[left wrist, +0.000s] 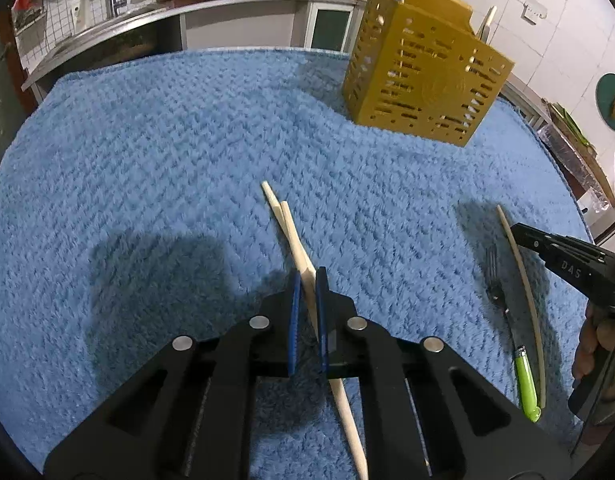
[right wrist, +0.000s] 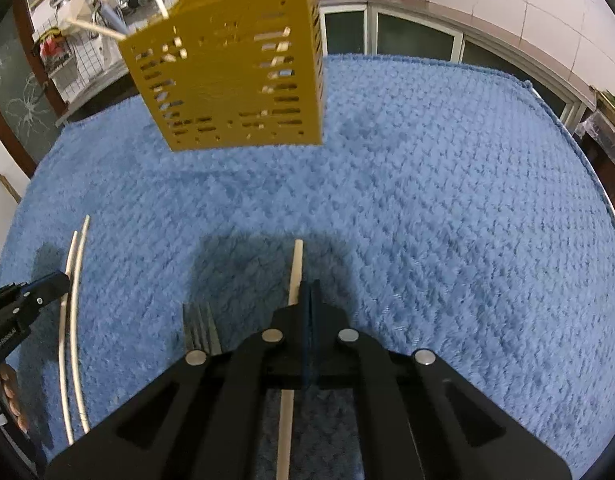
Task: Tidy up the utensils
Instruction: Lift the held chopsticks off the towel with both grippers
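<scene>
Kitchen, blue towel [left wrist: 155, 152] over the table: left tool [left wrist: 307, 280] clamped on two chopsticks [left wrist: 291, 232], right tool [right wrist: 309, 292] clamped on one chopstick [right wrist: 296, 268] beside a fork [right wrist: 199, 330], yellow holder [right wrist: 231, 64] standing at the far side with chopsticks inside.

Both tongs are matte black plastic: the left tongs [left wrist: 308, 280] have blue pads and four round silver pins, the right tongs [right wrist: 309, 292] likewise. White lettering marks their sides.
</scene>
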`<action>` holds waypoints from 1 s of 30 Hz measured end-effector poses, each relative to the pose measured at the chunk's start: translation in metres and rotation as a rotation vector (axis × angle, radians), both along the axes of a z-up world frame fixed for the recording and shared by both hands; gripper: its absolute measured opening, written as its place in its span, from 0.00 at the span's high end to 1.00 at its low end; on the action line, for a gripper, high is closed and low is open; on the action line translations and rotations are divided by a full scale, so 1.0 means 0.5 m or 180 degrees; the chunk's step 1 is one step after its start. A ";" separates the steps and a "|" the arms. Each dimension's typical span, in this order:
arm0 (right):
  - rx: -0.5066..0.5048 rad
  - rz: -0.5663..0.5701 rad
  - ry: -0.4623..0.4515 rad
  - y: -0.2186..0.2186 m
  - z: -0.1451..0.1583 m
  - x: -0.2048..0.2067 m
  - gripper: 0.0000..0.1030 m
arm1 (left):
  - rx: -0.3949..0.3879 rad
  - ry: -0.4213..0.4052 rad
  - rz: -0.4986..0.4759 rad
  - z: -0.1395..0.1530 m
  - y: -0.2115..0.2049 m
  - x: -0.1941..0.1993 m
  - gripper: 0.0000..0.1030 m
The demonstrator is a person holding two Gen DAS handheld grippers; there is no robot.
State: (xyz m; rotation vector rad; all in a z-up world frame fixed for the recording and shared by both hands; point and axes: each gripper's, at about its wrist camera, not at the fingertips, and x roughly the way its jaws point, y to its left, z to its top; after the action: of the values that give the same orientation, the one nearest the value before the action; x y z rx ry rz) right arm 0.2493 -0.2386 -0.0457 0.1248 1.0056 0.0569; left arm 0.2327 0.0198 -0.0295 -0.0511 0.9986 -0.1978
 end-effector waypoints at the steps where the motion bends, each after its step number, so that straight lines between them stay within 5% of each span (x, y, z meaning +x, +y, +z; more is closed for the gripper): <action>1: 0.0015 0.0002 -0.0028 -0.001 0.005 -0.002 1.00 | -0.0008 -0.0034 0.0001 0.008 0.000 -0.002 0.94; 22: 0.0310 0.0001 -0.0979 -0.032 0.138 -0.079 1.00 | -0.0157 -0.0843 -0.0064 0.125 -0.015 -0.054 0.96; 30: 0.0220 0.0218 -0.0329 -0.007 0.064 -0.032 0.96 | -0.0187 -0.0682 -0.0041 0.111 -0.008 -0.042 0.96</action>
State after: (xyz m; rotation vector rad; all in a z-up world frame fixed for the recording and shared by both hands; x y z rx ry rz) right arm 0.2332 -0.2422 -0.0138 0.1493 0.9049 0.1591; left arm 0.2117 0.0160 0.0257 -0.0756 0.7798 -0.2393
